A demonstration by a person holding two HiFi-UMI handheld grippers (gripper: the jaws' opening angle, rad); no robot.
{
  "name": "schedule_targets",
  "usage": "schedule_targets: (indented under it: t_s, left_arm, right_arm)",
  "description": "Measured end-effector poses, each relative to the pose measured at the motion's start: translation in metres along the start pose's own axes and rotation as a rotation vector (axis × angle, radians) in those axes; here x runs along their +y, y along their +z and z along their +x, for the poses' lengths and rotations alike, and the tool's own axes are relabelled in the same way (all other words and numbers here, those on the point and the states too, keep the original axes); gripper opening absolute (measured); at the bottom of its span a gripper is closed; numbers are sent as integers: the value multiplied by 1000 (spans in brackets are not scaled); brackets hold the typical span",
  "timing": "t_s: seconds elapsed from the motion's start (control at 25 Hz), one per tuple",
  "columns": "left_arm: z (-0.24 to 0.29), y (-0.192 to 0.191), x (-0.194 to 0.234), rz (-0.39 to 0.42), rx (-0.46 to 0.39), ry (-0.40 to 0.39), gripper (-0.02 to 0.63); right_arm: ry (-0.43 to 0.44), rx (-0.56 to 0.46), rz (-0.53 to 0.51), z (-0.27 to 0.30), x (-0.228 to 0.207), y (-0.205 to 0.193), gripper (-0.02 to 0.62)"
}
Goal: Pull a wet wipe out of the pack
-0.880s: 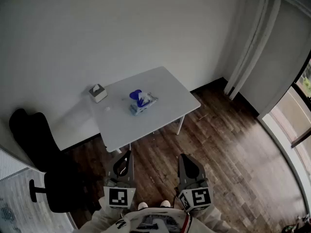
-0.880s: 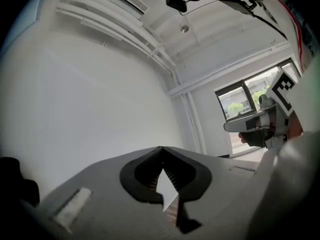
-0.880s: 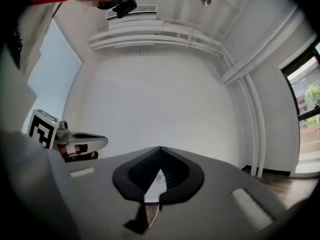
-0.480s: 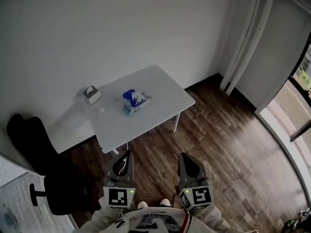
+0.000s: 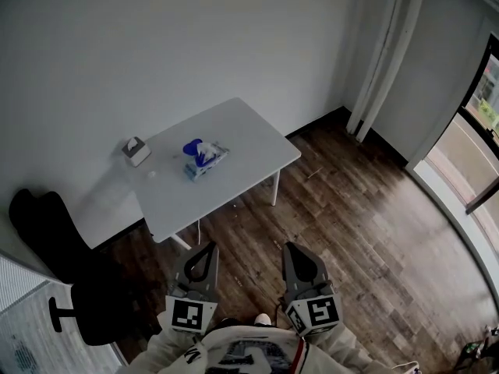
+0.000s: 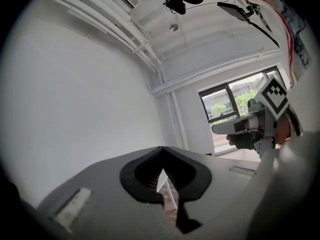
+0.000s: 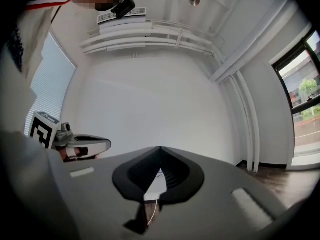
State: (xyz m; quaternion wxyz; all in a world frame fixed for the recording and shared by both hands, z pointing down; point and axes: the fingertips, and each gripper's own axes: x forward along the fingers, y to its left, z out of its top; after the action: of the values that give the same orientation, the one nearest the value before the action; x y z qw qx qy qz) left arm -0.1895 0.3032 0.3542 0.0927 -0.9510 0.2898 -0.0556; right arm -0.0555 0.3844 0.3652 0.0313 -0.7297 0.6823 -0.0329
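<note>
Seemingly soft blue wipe pack (image 5: 204, 159) lies on flat white table (image 5: 243, 145).

Probably a sparse office: white table (image 5: 248, 140), black swivel chair (image 5: 48, 236), wood floor (image 5: 359, 209), bare walls (image 5: 156, 45).

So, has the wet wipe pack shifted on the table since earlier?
No. The wet wipe pack sits as before beside the small box on the white table; only the view shifted.

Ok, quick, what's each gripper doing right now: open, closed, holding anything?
Left gripper: closed, holding nothing.
Right gripper: closed, holding nothing.
</note>
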Motion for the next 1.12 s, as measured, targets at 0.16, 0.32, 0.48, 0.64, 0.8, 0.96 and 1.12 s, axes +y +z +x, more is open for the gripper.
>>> schedule_targets:
  t_s: [0.16,0.32,0.48,0.64,0.8,0.96,1.12]
  left_arm:
    - [7,0,-5,-12,3,12,6]
    - [13,3,4,-74,-5,44,5]
    - [27,0,15,-144,-15,66,5]
    - [47,3,16,-168,-20,38,5]
    - [74,8,17,-149,-38,13,5]
    - [110,1,28,-146,-44,-9,5]
    - [152,-7,48,-154,-25,-20,5]
  right_arm:
    - [-13,6,25,-8,-14,-10,5]
    - [-26,13,29,-8,-26,-11,5]
    - [-35,21,32,-3,-35,-12,5]
    - [-48,29,33,8,-49,-19,5]
    - [-64,29,41,27,-65,-16,5]
    - [-69,34,37,57,-82,-21,5]
    - [-85,40,45,97,-102,-23,5]
